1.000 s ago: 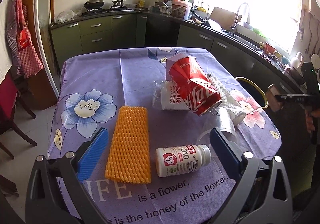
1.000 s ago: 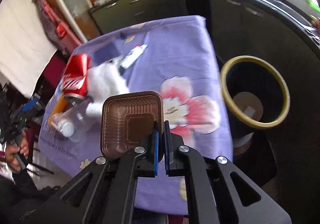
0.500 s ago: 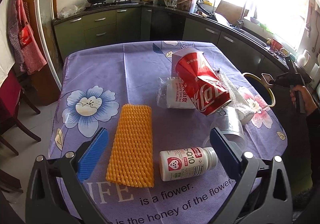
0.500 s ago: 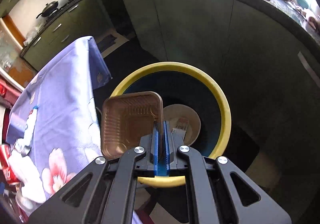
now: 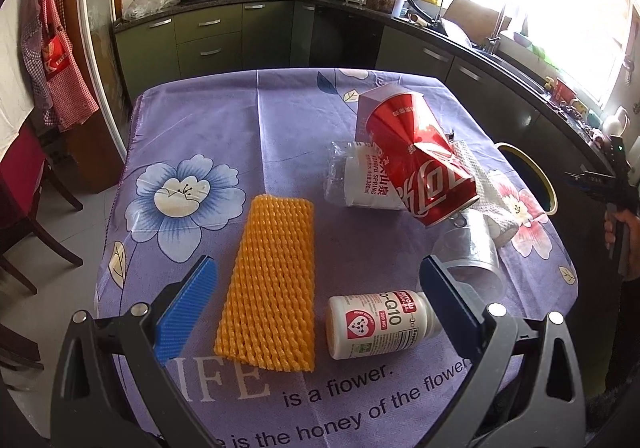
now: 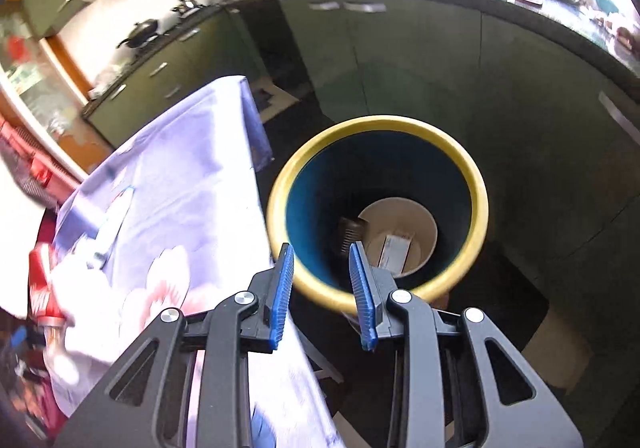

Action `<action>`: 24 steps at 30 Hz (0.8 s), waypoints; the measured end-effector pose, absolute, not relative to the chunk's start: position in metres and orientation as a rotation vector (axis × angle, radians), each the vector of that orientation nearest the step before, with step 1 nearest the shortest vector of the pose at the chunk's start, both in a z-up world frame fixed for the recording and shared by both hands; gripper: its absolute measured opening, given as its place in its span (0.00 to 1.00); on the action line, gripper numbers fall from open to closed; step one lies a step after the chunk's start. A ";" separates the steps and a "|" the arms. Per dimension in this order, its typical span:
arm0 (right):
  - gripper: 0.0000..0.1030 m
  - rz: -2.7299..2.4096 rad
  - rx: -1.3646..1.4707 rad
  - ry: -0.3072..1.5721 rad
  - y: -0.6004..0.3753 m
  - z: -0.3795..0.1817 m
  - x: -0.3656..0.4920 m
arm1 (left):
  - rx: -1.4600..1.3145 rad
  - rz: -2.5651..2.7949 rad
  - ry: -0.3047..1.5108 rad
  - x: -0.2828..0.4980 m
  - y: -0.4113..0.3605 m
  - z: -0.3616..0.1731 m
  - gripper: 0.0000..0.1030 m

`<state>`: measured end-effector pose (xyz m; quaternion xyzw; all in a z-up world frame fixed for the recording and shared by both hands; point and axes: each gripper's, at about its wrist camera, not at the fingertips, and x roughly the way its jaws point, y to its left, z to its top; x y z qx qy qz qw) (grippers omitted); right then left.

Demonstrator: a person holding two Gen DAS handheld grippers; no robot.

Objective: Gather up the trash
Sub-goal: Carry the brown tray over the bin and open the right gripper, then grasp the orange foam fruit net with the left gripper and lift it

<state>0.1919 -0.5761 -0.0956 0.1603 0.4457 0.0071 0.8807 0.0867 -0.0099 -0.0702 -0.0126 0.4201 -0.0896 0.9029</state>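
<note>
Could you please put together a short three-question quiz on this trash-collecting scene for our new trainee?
1. True or false: the right tool grips a brown tray.
2. Which item lies between the left tool's fingers? A) red can B) orange foam net C) tissue
3. Fill in: the bin beside the table has a ____ rim.

Key
1. False: its jaws have just been opening, nothing is between them, and a brown tray lies inside the bin.
2. B: the orange foam net lies there flat on the table, untouched, with a white pill bottle beside it; the red can lies farther off.
3. Yellow.
</note>
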 end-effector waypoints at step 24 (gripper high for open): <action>0.33 0.123 0.266 0.956 -0.520 -0.109 0.173 | 0.029 -0.176 1.117 0.145 0.001 -0.126 0.80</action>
